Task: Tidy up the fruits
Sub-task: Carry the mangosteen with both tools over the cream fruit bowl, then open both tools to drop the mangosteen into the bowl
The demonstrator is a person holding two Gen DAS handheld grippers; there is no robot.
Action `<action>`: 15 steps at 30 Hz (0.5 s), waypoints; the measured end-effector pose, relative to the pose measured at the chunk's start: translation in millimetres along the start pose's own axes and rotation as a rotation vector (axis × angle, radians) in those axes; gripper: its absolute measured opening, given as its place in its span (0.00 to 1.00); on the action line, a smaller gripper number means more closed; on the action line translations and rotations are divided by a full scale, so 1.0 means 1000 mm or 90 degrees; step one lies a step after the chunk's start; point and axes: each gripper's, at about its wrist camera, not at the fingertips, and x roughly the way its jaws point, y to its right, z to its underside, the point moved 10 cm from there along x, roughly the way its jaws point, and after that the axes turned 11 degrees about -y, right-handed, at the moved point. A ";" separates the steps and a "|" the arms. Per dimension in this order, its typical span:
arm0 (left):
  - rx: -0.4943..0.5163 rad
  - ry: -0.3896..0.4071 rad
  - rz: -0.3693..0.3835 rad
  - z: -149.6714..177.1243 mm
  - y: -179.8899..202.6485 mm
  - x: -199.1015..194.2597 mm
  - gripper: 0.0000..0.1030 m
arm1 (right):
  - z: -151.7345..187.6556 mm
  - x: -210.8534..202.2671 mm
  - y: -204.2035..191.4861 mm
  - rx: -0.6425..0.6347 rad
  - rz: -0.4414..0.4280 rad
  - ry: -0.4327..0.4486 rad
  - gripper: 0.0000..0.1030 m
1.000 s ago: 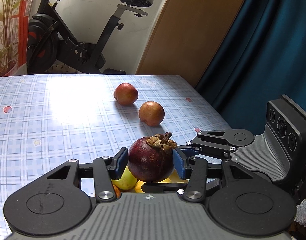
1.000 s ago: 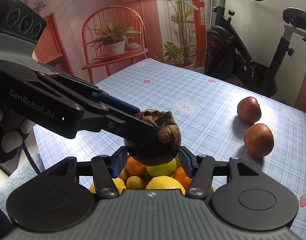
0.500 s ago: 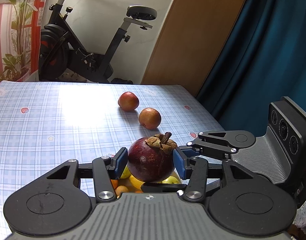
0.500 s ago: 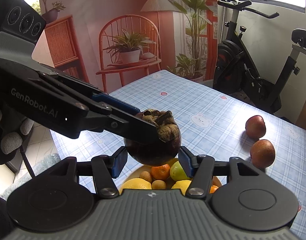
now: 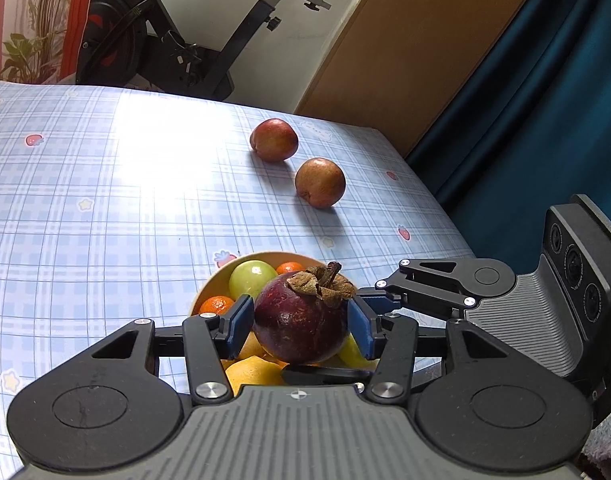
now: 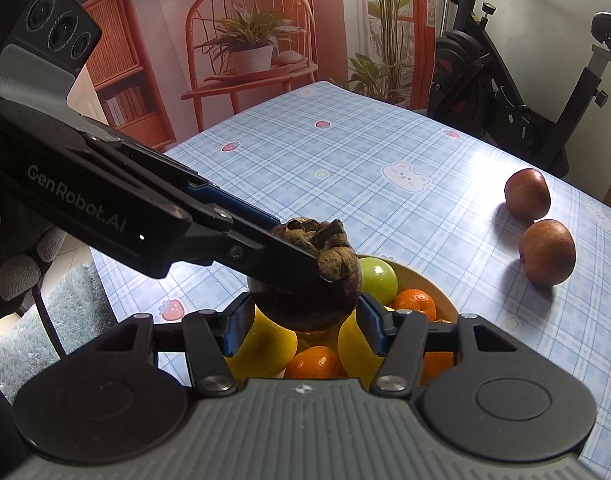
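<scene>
Mangosteen (image 5: 301, 330) underside hidden behind left gripper (image 5: 300, 330) body. Bowl (image 6: 429, 280) near rim, lower fruit occluded (both views). Exercise bike (image 6: 517, 92) cut off at top edge.

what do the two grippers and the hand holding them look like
Both grippers are matte black with ribbed grey housings, silver pivot screws and blue pads. The left gripper bears white "GenRobot.AI" lettering and three round lenses on its grey back. The right gripper looks the same. The hand behind the left one wears a grey knit glove.

bright daylight glares off the tablecloth (image 5: 117, 168); fisheye-bent edges.
</scene>
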 end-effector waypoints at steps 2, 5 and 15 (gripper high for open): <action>-0.005 -0.006 0.004 0.002 -0.005 0.006 0.53 | 0.000 0.006 0.001 -0.010 0.004 -0.009 0.57; -0.008 -0.002 0.009 0.000 -0.010 0.010 0.54 | -0.002 0.010 0.004 -0.018 0.010 -0.010 0.57; -0.012 -0.007 0.020 0.000 -0.016 0.013 0.54 | -0.003 0.019 0.001 -0.064 0.033 -0.030 0.58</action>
